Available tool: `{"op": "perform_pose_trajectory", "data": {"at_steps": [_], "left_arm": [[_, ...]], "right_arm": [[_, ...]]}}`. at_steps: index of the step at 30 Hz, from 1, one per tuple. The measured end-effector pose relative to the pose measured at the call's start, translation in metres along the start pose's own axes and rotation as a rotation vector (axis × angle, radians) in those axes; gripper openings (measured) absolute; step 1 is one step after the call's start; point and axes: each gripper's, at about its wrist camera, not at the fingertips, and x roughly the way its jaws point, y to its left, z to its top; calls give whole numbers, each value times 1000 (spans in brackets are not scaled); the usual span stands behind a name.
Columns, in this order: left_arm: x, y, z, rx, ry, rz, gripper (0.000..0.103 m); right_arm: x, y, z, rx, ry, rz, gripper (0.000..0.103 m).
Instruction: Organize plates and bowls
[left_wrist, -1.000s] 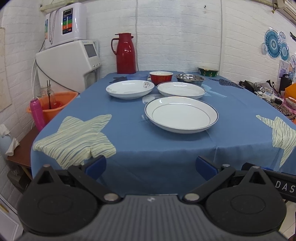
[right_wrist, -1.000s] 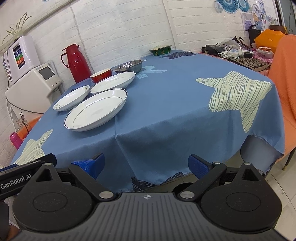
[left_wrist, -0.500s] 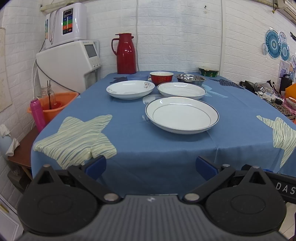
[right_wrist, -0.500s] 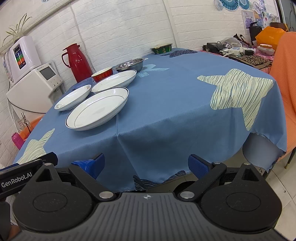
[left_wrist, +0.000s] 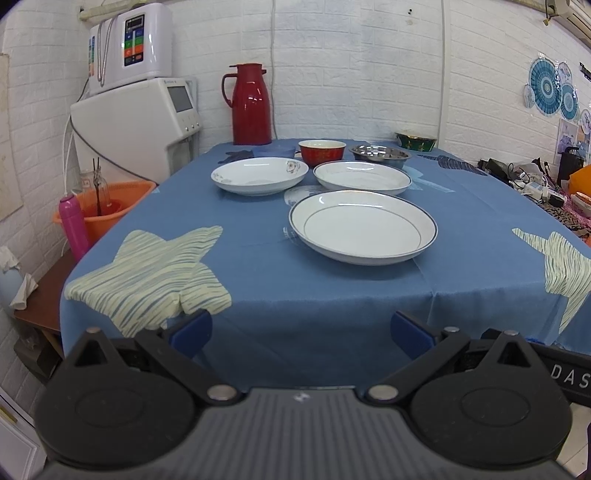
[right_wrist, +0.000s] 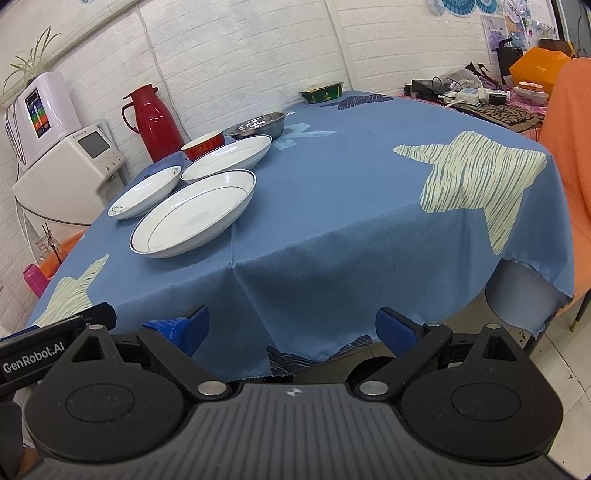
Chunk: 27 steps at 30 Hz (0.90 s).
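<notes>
Both claws hold off the tabletop edge

Little has shifted since earlier: left claw (left_wrist: 301, 326) and right claw (right_wrist: 291, 325) gape wide, empty. Blue-rimmed plate (left_wrist: 362, 232) sits nearest on the tabletop (left_wrist: 258, 258), two white plates (left_wrist: 259, 175) beyond, red bowl (left_wrist: 322, 152) behind.

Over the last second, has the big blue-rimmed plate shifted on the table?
No. The blue-rimmed plate sits the same against the red bowl and cloth crease.

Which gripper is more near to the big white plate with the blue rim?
Left, slightly. The left gripper faces the plate almost straight ahead; the right gripper sees it ahead, off to its left. Both are open, before the table edge.
</notes>
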Motion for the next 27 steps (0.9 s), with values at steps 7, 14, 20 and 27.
{"op": "perform_pose_trajectory", "data": {"at_steps": [7, 14, 20, 27], "left_arm": [[2, 2, -2, -6, 5, -5, 103], [9, 7, -2, -13, 19, -10, 103], [39, 24, 21, -35, 70, -44, 103], [80, 47, 65, -83, 118, -117, 103]], "right_arm": [[1, 0, -1, 0, 5, 0, 85], [0, 6, -6, -61, -61, 4, 84], [-1, 2, 2, -93, -102, 76, 84], [27, 8, 55, -170, -139, 187, 84]]}}
